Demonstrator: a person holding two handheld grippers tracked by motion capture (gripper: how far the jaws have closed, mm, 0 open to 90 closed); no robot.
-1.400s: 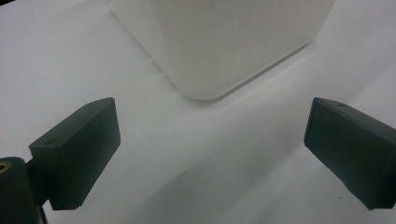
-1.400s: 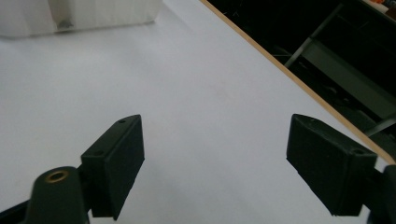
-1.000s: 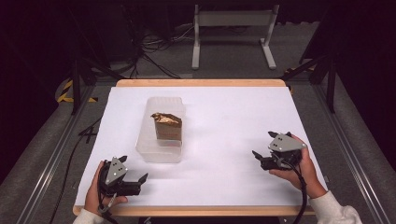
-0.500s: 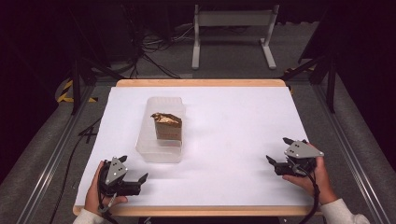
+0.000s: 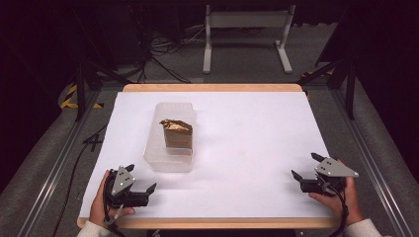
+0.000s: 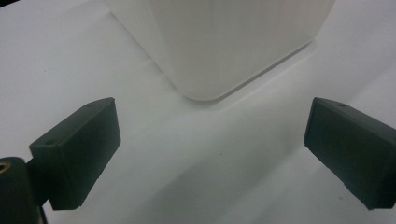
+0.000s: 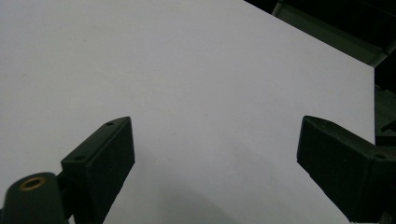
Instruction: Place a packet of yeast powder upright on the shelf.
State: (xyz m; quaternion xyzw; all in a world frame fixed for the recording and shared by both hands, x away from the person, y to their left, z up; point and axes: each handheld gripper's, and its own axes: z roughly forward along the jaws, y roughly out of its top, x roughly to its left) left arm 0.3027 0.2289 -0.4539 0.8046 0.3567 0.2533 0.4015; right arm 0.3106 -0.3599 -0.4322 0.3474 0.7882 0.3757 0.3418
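From the high view, we saw a white table (image 5: 247,148) with a clear plastic container (image 5: 170,140) standing left of centre, nearer the left edge than the right; inside it sat a brown packet (image 5: 177,134), upright, its crumpled golden top rising above the rim; our left gripper (image 5: 140,188) rested near the front left corner, just in front of the container, its jaws spread and holding nothing; our right gripper (image 5: 305,172) lay near the front right corner, well apart from the container, its jaws likewise spread and empty.

In the left gripper view, the left gripper (image 6: 210,154) showed two black jaws set wide, with bare table between them; one rounded corner of the container (image 6: 219,46) stood just ahead, close but not touching.

In the right gripper view, the right gripper (image 7: 215,163) showed its jaws parted over plain white table (image 7: 187,70), with nothing between them.

We judged that no grasp had begun and both tools waited at the front edge; the next move, we thought, called for the left gripper to go forward and steady the container wall, while the right crossed the table to reach the packet's top.
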